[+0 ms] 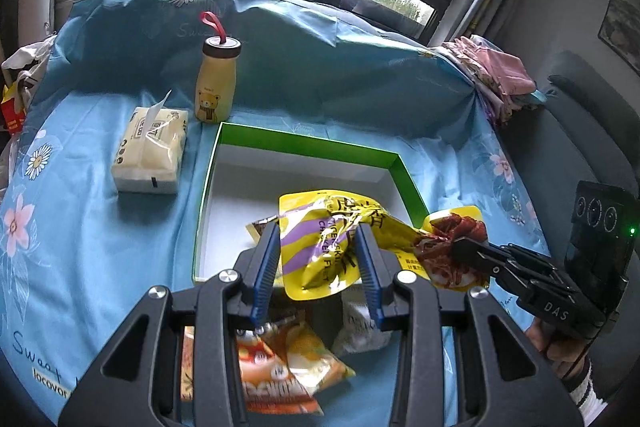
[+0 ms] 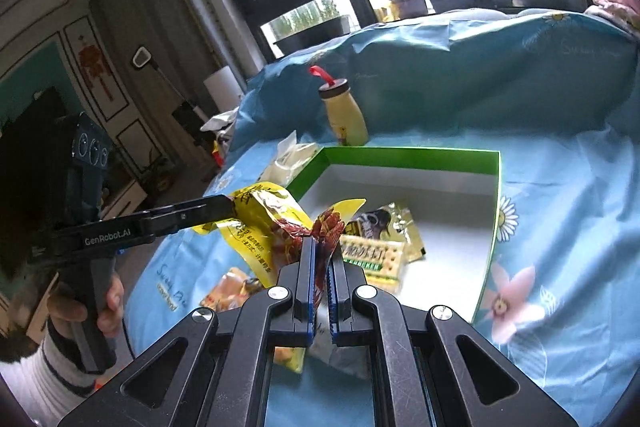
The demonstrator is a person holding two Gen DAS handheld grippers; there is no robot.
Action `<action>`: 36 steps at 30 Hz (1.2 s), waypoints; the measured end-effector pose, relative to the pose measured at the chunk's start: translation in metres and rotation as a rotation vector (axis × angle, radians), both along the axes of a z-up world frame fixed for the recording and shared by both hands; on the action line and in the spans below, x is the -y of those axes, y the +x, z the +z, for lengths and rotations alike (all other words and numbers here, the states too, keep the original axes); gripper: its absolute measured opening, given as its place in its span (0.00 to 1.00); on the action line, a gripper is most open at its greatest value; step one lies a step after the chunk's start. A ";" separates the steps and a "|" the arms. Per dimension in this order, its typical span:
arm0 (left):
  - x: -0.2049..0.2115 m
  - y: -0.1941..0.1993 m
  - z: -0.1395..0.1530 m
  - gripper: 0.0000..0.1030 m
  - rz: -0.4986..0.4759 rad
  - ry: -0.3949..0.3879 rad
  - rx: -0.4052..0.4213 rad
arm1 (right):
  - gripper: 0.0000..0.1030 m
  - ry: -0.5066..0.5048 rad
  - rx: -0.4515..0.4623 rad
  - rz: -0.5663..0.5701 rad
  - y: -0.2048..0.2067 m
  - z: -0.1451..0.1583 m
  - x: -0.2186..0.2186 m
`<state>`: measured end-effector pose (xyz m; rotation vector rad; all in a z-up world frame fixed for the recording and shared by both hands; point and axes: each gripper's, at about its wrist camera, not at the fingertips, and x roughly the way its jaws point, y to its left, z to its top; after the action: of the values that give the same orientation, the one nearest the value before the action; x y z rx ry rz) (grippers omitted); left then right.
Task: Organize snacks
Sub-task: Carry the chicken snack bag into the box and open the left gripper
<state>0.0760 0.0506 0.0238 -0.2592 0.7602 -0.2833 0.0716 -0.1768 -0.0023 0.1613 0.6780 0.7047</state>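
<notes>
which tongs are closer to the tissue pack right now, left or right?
Left. The left tongs hold the yellow snack bag over the green box, with the tissue pack just past the box's left wall. The right tongs grip the bag's far end, farther away.

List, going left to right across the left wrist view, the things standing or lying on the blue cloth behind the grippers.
Tissue pack → yellow bear bottle → green-rimmed box → folded pink clothes at the cloth's far right edge.

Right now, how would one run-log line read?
left hand-held gripper: grips yellow snack bag | right hand-held gripper: pinches bag's other end | green box: below
</notes>
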 end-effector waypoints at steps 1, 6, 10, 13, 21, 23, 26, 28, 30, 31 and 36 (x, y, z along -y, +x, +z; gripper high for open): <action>0.000 0.003 -0.001 0.37 0.000 0.001 -0.002 | 0.07 -0.002 -0.001 -0.001 0.004 -0.001 -0.001; 0.000 0.019 -0.007 0.37 0.003 0.009 -0.015 | 0.07 -0.003 -0.026 -0.004 0.023 -0.007 -0.003; 0.000 0.030 -0.013 0.37 0.005 0.013 -0.026 | 0.07 0.000 -0.045 -0.010 0.035 -0.015 -0.004; -0.001 0.037 -0.018 0.37 0.005 0.010 -0.036 | 0.07 0.001 -0.057 -0.012 0.042 -0.021 -0.004; 0.000 0.054 -0.035 0.37 0.005 0.011 -0.065 | 0.07 -0.006 -0.094 -0.020 0.058 -0.035 -0.005; 0.000 0.058 -0.040 0.37 0.003 0.015 -0.074 | 0.07 -0.010 -0.104 -0.022 0.062 -0.039 -0.005; 0.001 0.065 -0.047 0.37 0.002 0.020 -0.091 | 0.07 -0.018 -0.119 -0.028 0.067 -0.045 -0.006; 0.002 0.069 -0.051 0.37 0.000 0.024 -0.101 | 0.07 -0.020 -0.130 -0.030 0.072 -0.049 -0.005; 0.001 0.072 -0.055 0.37 -0.002 0.024 -0.111 | 0.07 -0.025 -0.140 -0.033 0.075 -0.053 -0.005; 0.001 0.074 -0.058 0.37 -0.003 0.023 -0.119 | 0.07 -0.028 -0.144 -0.034 0.077 -0.055 -0.006; -0.001 0.081 -0.066 0.37 -0.003 0.016 -0.145 | 0.07 -0.047 -0.161 -0.035 0.085 -0.062 -0.008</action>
<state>0.1565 0.0513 -0.0422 -0.2650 0.9058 -0.2631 0.1563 -0.1691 -0.0641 0.1873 0.8436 0.6464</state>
